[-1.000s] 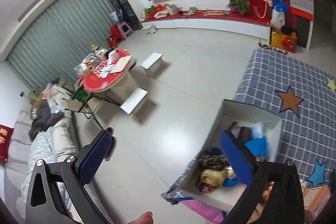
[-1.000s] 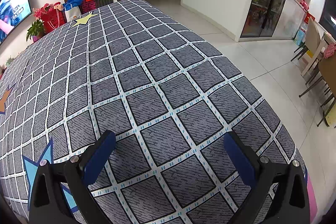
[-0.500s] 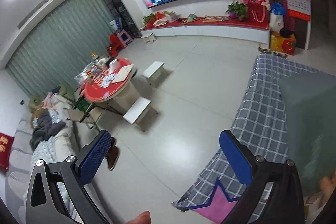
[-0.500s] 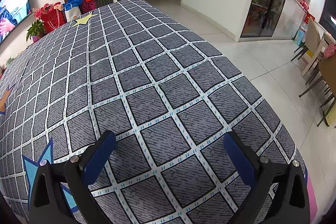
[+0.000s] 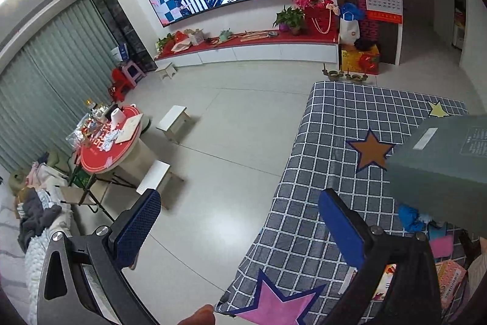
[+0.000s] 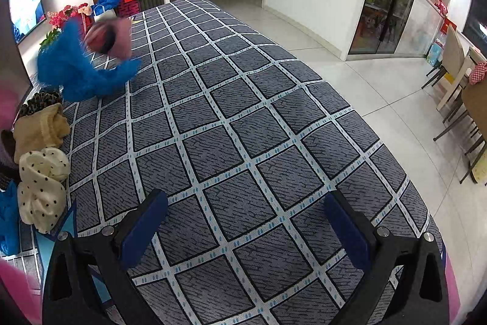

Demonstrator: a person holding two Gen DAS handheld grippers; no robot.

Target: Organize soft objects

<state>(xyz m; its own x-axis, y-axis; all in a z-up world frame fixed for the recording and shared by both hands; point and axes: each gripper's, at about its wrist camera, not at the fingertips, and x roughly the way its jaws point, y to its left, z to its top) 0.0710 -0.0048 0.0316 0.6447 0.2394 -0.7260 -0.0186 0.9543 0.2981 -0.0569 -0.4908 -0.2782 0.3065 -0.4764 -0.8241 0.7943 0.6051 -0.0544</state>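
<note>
Both claws hang spread and empty over the checked mat [image 6: 243, 127]: the right gripper [image 6: 245, 229] above bare squares, the left gripper [image 5: 240, 226] over the mat's edge beside a pink star [image 5: 274, 299]. Along the mat's left edge lies a row of soft things: a cream spotted cloth [image 6: 41, 188], then a tan one [image 6: 39, 128]. Farther along, a blue cloth [image 6: 77, 70] and a pink bundle [image 6: 109, 38] are blurred. A grey box [image 5: 444, 157] sits tilted above the mat (label unreadable).
</note>
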